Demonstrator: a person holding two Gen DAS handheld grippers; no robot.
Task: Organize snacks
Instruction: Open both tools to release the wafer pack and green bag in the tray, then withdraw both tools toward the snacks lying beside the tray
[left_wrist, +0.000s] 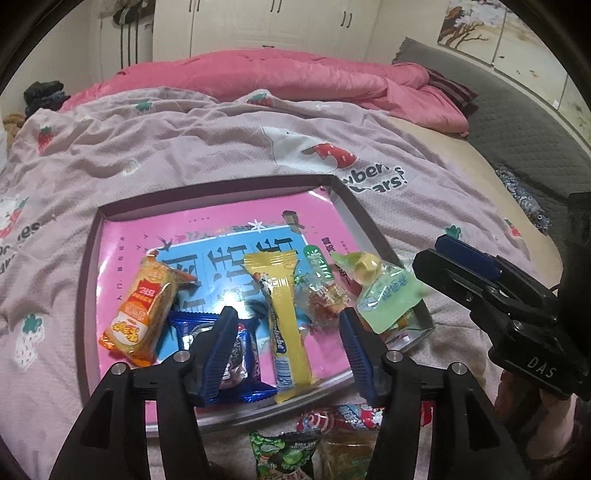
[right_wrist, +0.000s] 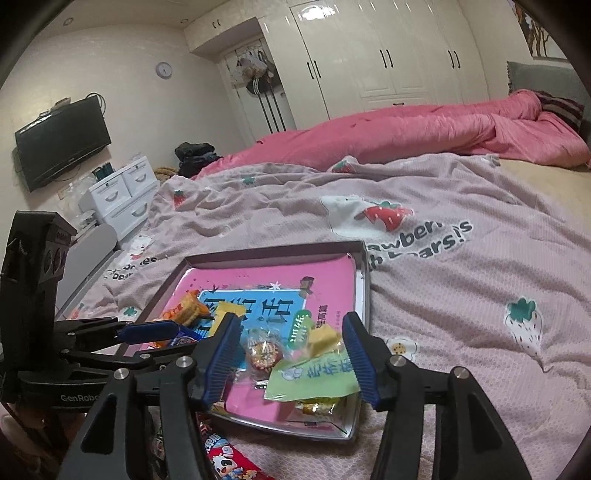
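Note:
A shallow pink tray (left_wrist: 122, 221) lies on the bed and holds several snacks: an orange cake packet (left_wrist: 142, 314), a blue cookie packet (left_wrist: 240, 365), a long yellow bar (left_wrist: 286, 325), a clear candy (left_wrist: 325, 299) and a green jelly pouch (left_wrist: 388, 295). My left gripper (left_wrist: 288, 332) is open and empty above the tray's near side. My right gripper (right_wrist: 288, 343) is open and empty over the tray's (right_wrist: 364, 284) near right corner, above the green pouch (right_wrist: 314, 376) and the candy (right_wrist: 264, 354). It also shows at the right of the left wrist view (left_wrist: 461, 258).
More packets lie on the blanket in front of the tray: a green one (left_wrist: 284, 454), a yellow one (left_wrist: 343, 454) and a red one (right_wrist: 229, 461). A pink quilt (right_wrist: 406, 129) is bunched at the back. White drawers (right_wrist: 122, 195) and a TV (right_wrist: 62, 147) stand left.

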